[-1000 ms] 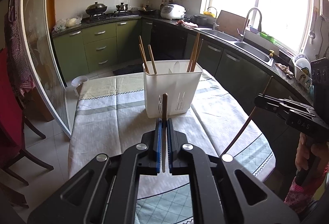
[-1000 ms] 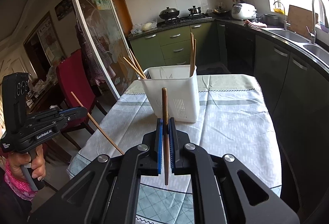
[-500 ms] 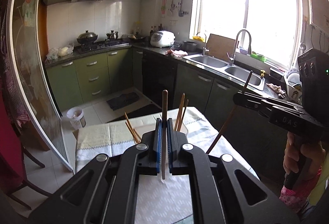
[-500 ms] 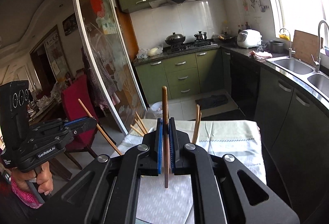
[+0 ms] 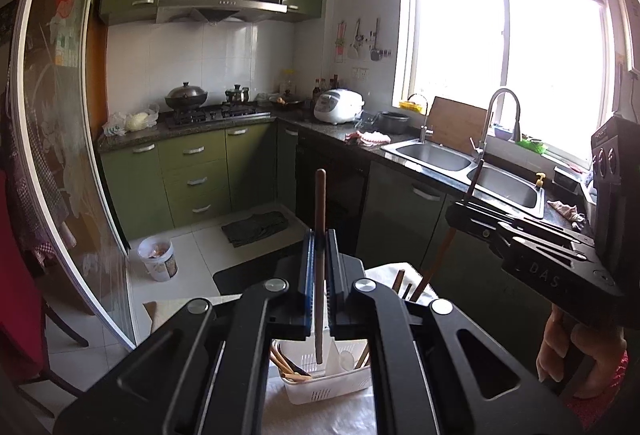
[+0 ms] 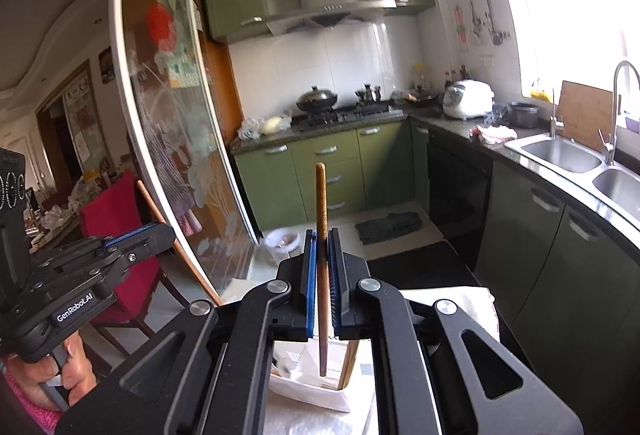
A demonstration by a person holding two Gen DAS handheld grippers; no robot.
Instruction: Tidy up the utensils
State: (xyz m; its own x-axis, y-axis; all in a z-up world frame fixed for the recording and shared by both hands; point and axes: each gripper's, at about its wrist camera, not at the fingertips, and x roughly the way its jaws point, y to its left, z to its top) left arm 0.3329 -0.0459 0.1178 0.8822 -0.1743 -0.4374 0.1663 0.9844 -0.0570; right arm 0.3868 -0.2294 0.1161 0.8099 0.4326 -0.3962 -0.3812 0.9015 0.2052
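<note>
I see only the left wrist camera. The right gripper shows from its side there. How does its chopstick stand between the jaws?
Observer: The right gripper is shut on the right chopstick, which stands upright.
Operator: Where does its lower tip point?
Observer: It lines up over the opening of the white basket; I cannot tell whether it is inside.
Operator: How does my own chopstick look from there?
Observer: The left chopstick is tilted in the left gripper, with its top leaning away from the basket.
</note>
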